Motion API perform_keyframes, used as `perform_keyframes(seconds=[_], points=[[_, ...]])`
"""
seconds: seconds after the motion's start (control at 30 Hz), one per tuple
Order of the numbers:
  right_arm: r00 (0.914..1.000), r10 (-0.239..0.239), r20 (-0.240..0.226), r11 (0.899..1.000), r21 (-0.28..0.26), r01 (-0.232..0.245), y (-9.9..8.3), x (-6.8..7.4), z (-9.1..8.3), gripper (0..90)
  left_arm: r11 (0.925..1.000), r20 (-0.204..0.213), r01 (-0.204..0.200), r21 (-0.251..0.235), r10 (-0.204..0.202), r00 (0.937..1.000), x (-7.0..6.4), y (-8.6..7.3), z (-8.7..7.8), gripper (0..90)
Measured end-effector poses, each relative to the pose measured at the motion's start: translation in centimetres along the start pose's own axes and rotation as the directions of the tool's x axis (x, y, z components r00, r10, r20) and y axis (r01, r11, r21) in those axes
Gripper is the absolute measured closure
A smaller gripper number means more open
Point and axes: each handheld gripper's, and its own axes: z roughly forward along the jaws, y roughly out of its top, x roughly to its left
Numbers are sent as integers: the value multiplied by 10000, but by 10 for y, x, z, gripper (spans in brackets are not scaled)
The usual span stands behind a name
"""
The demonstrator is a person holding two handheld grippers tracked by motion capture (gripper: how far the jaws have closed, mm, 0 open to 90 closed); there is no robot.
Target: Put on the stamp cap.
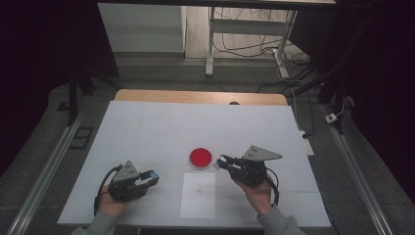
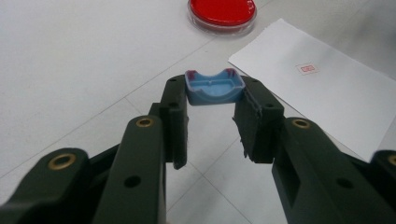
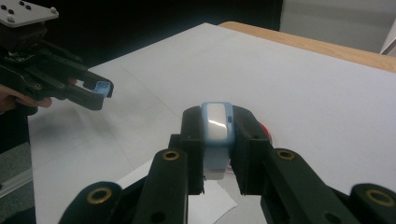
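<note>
My left gripper (image 2: 212, 100) is shut on a small blue cap (image 2: 215, 87), hollow side up, held by its two ends just above the table. In the high view this left gripper (image 1: 150, 178) sits at the front left. My right gripper (image 3: 217, 122) is shut on a light blue stamp body (image 3: 216, 140) with a white face. In the high view the right gripper (image 1: 219, 163) hovers just right of a round red ink dish (image 1: 201, 157). A white paper sheet (image 1: 198, 195) lies in front of the dish and bears a small red stamp mark (image 2: 307, 69).
The white table top (image 1: 195, 122) stretches wide behind the dish, with a wooden edge (image 1: 195, 96) at the far side. From the right gripper view the left gripper (image 3: 100, 93) and its blue cap (image 3: 102, 87) show at upper left. Desk legs and cables (image 1: 244, 46) stand beyond.
</note>
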Motion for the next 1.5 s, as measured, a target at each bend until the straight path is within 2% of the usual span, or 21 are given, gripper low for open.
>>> perform_keyframes(seconds=[0.57,0.97,1.1,1.5], points=[[10000,-12,-23,10000,18,12,0,1,1,753,9997,161,-244,50,243,9996,-7,7,7,653],[10000,-14,-31,10000,-85,14,2,2,-1,753,9978,335,-647,147,642,9974,-16,17,16,653],[10000,-39,-17,9999,-127,39,3,2,-2,753,9981,448,-592,146,584,9973,-16,19,18,653],[10000,-36,13,9997,-223,36,5,3,-3,753,9958,678,-892,214,875,9939,-22,36,31,653]])
